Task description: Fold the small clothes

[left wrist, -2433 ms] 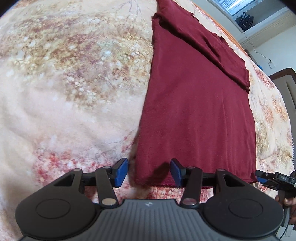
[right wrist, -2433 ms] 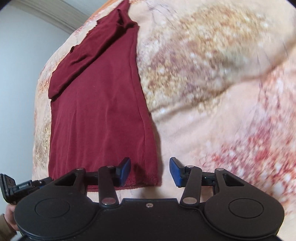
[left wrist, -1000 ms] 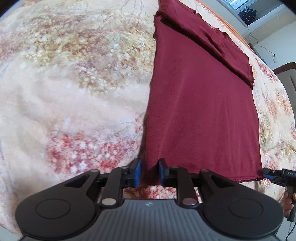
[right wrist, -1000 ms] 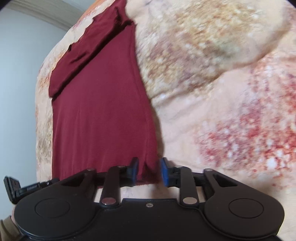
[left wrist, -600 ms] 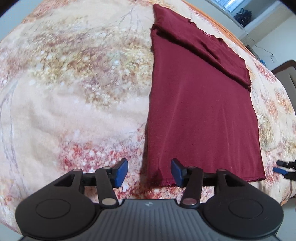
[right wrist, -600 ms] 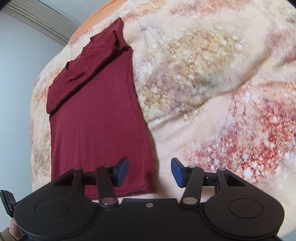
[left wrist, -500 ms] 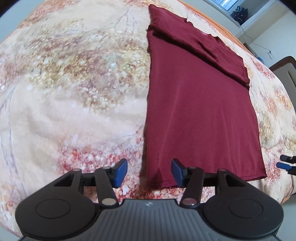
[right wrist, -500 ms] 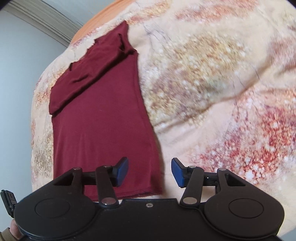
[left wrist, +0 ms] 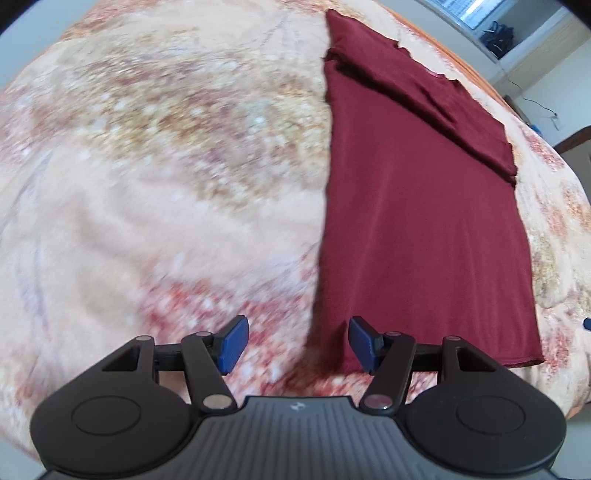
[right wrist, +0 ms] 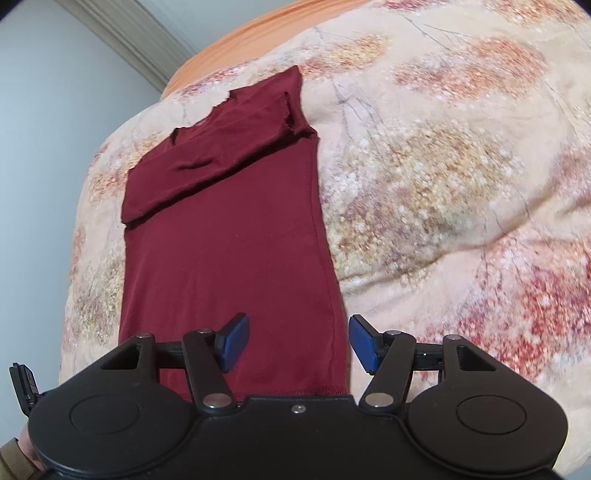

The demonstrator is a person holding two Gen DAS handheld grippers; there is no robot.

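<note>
A dark red shirt (left wrist: 417, 206) lies flat on the floral bedspread (left wrist: 147, 184), sleeves folded across its far end, forming a long strip. My left gripper (left wrist: 297, 345) is open and empty above the shirt's near left corner. In the right wrist view the shirt (right wrist: 229, 240) runs away from me. My right gripper (right wrist: 299, 343) is open and empty above the hem near the shirt's right corner. The left gripper's tip (right wrist: 24, 384) shows at the lower left edge of the right wrist view.
The bedspread (right wrist: 461, 184) spreads wide on both sides of the shirt. A pale wall and moulding (right wrist: 55, 74) stand beyond the bed's left side. A window ledge with a dark object (left wrist: 498, 33) is at the far right.
Both grippers closed on the near hem corners a second ago, then opened and let go. Both have since lifted back; the left has shifted left of the shirt's corner.
</note>
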